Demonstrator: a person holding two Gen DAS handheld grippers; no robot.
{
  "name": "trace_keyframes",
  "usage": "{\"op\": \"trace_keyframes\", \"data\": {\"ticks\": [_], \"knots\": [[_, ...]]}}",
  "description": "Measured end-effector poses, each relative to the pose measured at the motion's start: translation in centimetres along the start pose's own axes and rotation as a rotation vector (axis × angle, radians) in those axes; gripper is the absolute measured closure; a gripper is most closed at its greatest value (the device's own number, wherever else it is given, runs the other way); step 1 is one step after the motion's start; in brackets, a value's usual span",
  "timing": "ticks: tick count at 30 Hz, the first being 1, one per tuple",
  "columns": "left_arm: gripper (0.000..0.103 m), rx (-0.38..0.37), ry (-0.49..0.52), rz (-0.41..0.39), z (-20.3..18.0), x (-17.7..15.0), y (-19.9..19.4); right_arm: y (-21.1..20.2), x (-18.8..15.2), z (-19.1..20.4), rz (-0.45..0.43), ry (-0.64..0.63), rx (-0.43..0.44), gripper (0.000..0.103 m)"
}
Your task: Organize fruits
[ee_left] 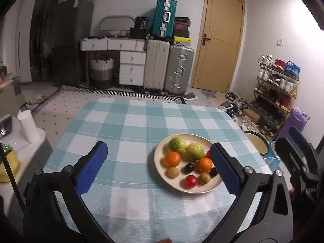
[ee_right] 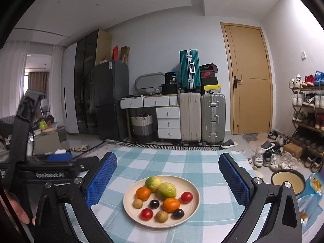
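Note:
A cream plate (ee_left: 162, 174) (ee_right: 129, 206) sits on the blue-checked tablecloth (ee_left: 129, 125) (ee_right: 182, 162). It holds two green-yellow fruits (ee_right: 166, 190), two oranges (ee_right: 171, 204), two red fruits (ee_right: 186, 197), two dark plums (ee_right: 154, 204) and two small tan fruits (ee_right: 162, 216). My left gripper (ee_left: 159, 160) is open and empty, hovering left of the plate; its right finger overlaps the plate's right edge. My right gripper (ee_right: 168, 174) is open and empty, with the plate between its blue pads (ee_right: 232, 180).
The right gripper shows at the right edge of the left wrist view (ee_left: 299, 162); the left one shows at the left of the right wrist view (ee_right: 40, 168). A round pan (ee_right: 287, 182) sits right of the table. A paper roll (ee_left: 28, 125) stands left.

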State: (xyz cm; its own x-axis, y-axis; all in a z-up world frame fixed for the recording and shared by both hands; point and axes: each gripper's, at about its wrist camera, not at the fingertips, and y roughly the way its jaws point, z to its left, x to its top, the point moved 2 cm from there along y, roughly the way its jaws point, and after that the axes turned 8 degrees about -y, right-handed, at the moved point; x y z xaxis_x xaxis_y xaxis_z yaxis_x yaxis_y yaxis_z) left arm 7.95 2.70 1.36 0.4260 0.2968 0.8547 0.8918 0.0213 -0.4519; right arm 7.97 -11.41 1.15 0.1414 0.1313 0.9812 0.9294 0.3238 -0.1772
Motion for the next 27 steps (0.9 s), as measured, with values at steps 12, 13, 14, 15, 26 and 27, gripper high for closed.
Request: {"op": "trace_keyframes", "data": {"ticks": [12, 13, 14, 15, 26, 27], "knots": [[0.001, 0.079, 0.037, -0.1, 1.1, -1.3, -1.4, -1.2, -0.7, 0.9, -0.044, -0.043, 0.036, 0.0], [0.001, 0.077, 0.038, -0.121, 1.2, -1.5, -1.7, -1.2, -0.8, 0.9, -0.049, -0.048, 0.028, 0.0], [0.001, 0.079, 0.039, -0.135, 1.3, -1.6, -1.8, -1.3, -0.9, 0.9, -0.049, -0.052, 0.021, 0.0], [0.001, 0.082, 0.042, -0.139, 1.3, -1.6, -1.9, -1.3, -1.1, 0.9, -0.045, -0.054, 0.015, 0.0], [0.001, 0.082, 0.036, -0.128, 2.3, -2.9, -1.7, -2.4, -2.5, 0.8, -0.02, -0.072, -0.019, 0.0], [0.001, 0.079, 0.038, -0.136, 2.5, -3.2, -1.7, -2.5, -2.6, 0.8, -0.023, -0.073, -0.019, 0.0]]}}
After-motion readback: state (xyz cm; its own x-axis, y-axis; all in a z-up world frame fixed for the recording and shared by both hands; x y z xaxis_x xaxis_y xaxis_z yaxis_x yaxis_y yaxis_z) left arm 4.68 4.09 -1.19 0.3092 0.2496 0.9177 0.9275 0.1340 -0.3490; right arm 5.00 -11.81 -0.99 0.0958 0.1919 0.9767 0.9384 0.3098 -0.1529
